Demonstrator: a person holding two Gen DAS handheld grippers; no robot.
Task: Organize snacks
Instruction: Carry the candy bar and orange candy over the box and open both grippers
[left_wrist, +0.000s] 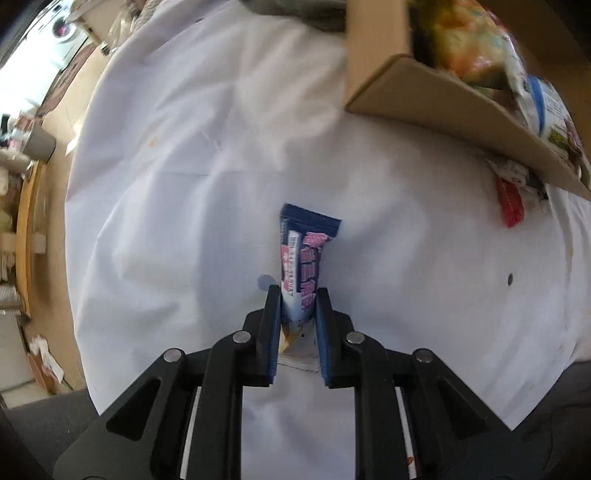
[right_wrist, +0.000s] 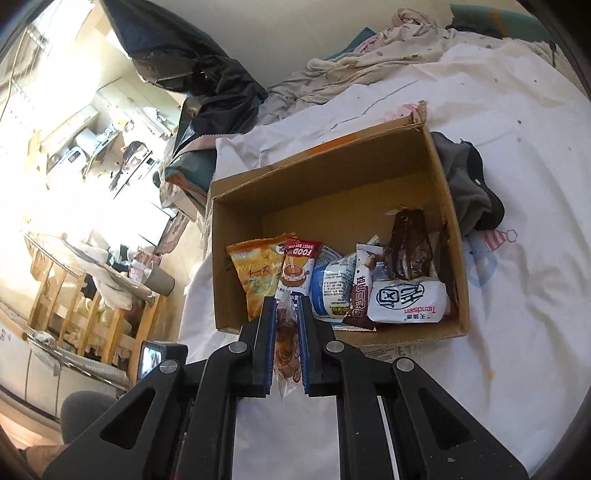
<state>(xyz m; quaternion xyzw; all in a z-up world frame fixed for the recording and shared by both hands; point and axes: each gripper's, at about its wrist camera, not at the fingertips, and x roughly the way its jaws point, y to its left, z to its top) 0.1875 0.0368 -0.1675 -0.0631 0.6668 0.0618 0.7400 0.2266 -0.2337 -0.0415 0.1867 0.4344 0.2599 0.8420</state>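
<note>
Snacks (right_wrist: 404, 299) are already stacked along the near wall of the cardboard box (right_wrist: 332, 173) on the white sheet (left_wrist: 166, 221), its far half bare. A blue bar (left_wrist: 303, 266) is clenched by the left gripper (left_wrist: 297, 299) above the sheet, left of the box; a clear brown packet (right_wrist: 286, 343) is pinched by the right gripper (right_wrist: 286, 306) at the box's near-left corner. Both are judged unboxed yet, as is a red packet (left_wrist: 511, 205) beside the box
</note>
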